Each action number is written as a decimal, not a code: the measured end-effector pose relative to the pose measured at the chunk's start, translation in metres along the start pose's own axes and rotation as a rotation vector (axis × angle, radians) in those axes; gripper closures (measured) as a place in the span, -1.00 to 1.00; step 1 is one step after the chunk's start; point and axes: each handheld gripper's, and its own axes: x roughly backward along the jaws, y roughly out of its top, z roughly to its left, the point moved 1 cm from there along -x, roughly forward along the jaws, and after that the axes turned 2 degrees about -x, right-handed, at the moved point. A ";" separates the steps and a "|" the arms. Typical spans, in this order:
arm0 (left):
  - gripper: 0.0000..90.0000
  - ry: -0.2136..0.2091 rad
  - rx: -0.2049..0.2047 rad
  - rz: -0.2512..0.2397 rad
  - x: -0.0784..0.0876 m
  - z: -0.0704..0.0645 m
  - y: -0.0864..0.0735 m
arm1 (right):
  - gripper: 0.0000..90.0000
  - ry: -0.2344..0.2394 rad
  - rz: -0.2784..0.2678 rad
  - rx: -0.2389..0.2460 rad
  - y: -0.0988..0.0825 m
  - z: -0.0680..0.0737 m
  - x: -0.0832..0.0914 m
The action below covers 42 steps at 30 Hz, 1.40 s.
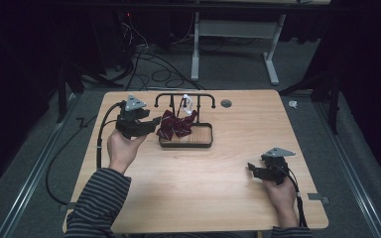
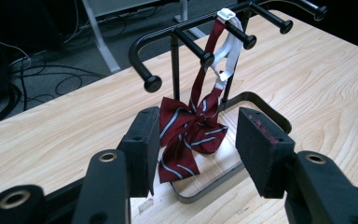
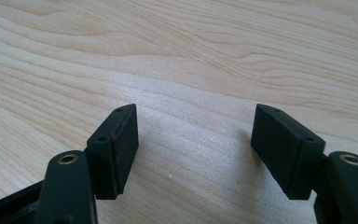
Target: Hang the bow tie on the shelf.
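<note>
Jaws of the left gripper [image 2: 193, 151] stood well apart, holding nothing; the striped bow tie [image 2: 186, 135] hung between them, just ahead, one wing brushing the near pad or just clear of it, I could not tell which. The tie's strap ran upright to a peg of the black rack [image 2: 177, 37], the bow low over the rack's tray [image 1: 206, 144]. The left gripper was at the rack; the right gripper [image 1: 260, 171], open and empty, lay well away from the rack. Count: one tie, one rack, five pegs, two grippers
</note>
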 end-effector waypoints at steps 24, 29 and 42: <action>0.11 0.009 -0.008 0.005 0.009 -0.001 -0.004 | -0.26 0.000 0.000 0.000 0.000 0.000 0.000; 0.11 0.007 -0.012 0.003 0.009 -0.002 -0.005 | -0.26 0.000 0.000 0.001 0.000 0.000 0.000; 0.11 0.001 0.012 0.003 0.011 -0.002 -0.018 | -0.26 0.001 0.001 0.001 0.000 0.000 0.000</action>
